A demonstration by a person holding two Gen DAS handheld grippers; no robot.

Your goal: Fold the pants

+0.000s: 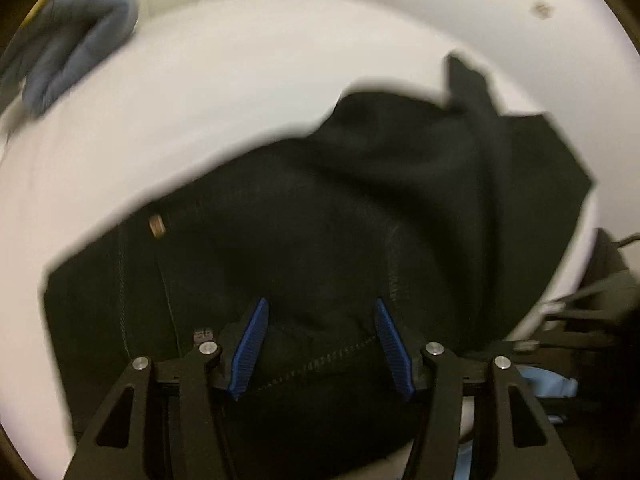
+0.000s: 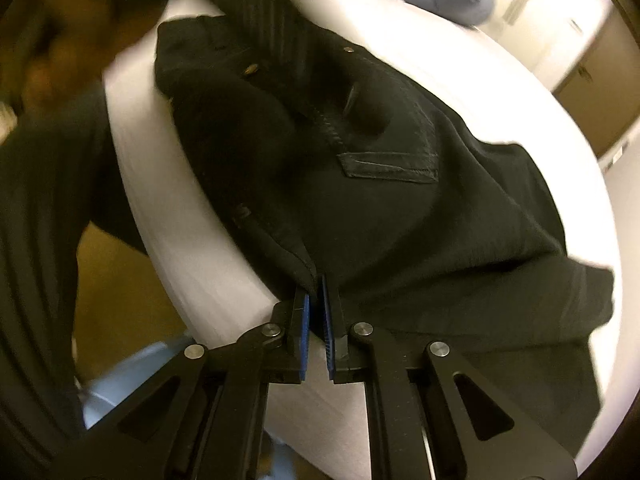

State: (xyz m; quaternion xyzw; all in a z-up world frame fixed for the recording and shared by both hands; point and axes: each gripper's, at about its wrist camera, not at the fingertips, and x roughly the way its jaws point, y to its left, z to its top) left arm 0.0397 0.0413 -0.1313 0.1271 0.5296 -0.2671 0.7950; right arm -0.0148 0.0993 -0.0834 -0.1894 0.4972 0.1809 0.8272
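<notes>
Two wrist-camera views look down on black pants (image 1: 360, 220) spread across a white bed (image 1: 200, 100). In the left wrist view, the left gripper (image 1: 320, 344) hangs over the near part of the pants with its two blue-padded fingers (image 1: 250, 350) spread apart, roughly half open. A stitched hem of the black fabric runs across the gap between the fingers, but the pads do not press on it, so nothing is pinched. The picture is blurred. A small brown tag (image 1: 156, 226) shows on the cloth to the left, and a blue-grey quilted garment (image 1: 76, 40) lies at the far left of the bed, well apart from the pants. In the right wrist view, the right gripper (image 2: 316, 316) has its blue pads nearly pressed together, with only a thin slit between them, pinching the near edge of the pants (image 2: 380, 200) where a fold of the black cloth comes down between the fingertips. A back pocket flap (image 2: 390, 166) and a metal button (image 2: 252, 69) show farther up the pants. A person's dark sleeve (image 2: 48, 200) fills the left side.
</notes>
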